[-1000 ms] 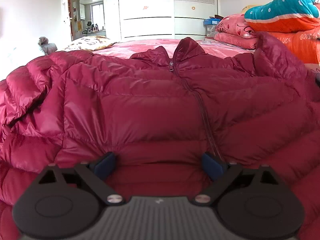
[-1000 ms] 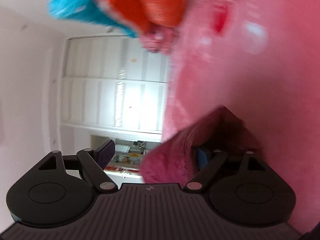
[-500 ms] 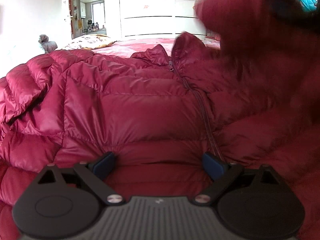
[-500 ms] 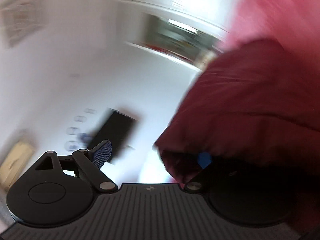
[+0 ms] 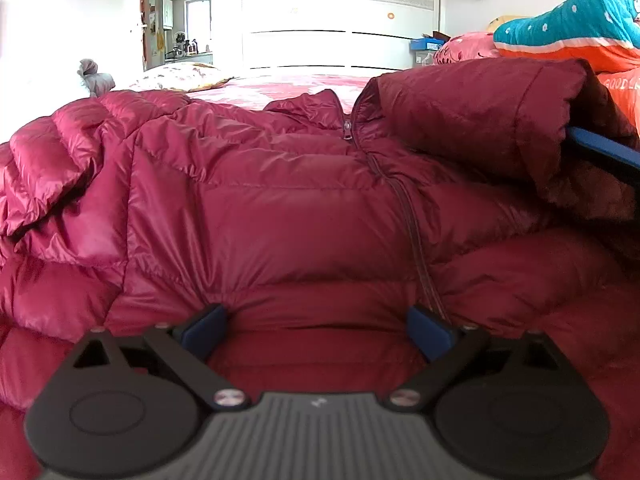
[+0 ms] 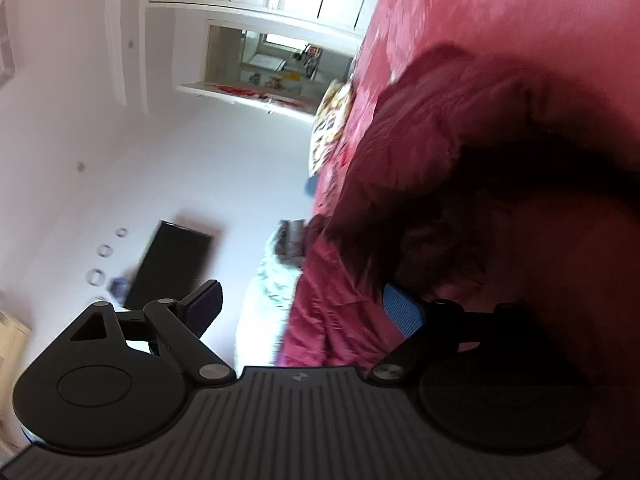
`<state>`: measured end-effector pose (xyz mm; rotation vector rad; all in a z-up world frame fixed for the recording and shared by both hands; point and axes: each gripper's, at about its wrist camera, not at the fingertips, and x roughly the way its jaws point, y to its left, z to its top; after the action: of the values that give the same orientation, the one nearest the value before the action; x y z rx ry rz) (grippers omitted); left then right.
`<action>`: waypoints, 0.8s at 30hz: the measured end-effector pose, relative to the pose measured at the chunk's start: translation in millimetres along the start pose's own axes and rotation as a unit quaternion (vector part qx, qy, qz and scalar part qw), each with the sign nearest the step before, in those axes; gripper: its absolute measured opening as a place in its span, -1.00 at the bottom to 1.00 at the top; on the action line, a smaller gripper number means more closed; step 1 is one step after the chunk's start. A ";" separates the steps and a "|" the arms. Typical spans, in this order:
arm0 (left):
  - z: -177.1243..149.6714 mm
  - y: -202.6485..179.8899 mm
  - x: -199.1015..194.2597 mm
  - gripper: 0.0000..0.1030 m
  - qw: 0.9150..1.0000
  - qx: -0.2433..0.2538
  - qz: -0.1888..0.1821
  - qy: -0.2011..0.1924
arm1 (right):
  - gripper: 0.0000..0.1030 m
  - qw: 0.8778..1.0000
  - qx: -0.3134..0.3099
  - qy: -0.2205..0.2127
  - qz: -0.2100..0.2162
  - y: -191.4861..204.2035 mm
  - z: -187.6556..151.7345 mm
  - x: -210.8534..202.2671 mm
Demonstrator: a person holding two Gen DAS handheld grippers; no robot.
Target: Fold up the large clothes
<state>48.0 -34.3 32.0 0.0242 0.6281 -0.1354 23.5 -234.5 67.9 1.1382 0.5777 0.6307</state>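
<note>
Fingers [image 5: 204, 330] of the left gripper [image 5: 316, 330] are spread wide apart, and they press down on the bottom part of a big red puffy jacket [image 5: 280, 216]. One blue finger sits on each side of a fat padded roll, and the right one is just beside the zipper [image 5: 412, 232]. Nothing is pinched between them. The jacket lies flat on its back on a bed [image 5: 280, 86] with a pink cover, zipped up, with its collar [image 5: 340, 106] at the far end. One sleeve [image 5: 480, 120] is folded over the chest on the right side, and a blue finger of the right gripper [image 5: 600, 152] pokes out at the sleeve's end. In the right wrist view the camera is tipped on its side and a bit blurry. The right gripper's fingers [image 6: 206, 306] are spread too. The left one is out in the air, touching nothing. The other one is up against the dark red sleeve, which hangs over that side, so I cannot tell if the cloth is caught on it. Far back is a white wardrobe [image 5: 340, 12] and an open door [image 5: 176, 16]. A pile of folded blankets [image 5: 568, 28], blue and orange and pink, sits on the right side of the bed. A flowery pillow [image 5: 180, 74] lies near the far left.
</note>
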 end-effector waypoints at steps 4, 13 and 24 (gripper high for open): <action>-0.3 0.4 -0.6 0.88 1.000 -0.001 -0.001 -0.001 | 1.00 0.990 -0.083 -0.075 -0.088 27.7 -6.8 -43.6; -0.7 0.7 -0.5 0.89 1.000 -0.004 -0.003 -0.002 | 0.60 0.875 -0.252 -0.120 -0.395 32.2 -7.6 -65.9; 0.8 -0.2 -1.2 0.89 1.000 -0.002 -0.001 0.000 | -0.36 0.844 -0.272 -0.076 -0.455 4.5 17.4 -5.5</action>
<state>47.5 -34.4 33.4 0.0198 0.6281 -0.1371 31.2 -248.2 78.2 0.2783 0.6653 -0.1386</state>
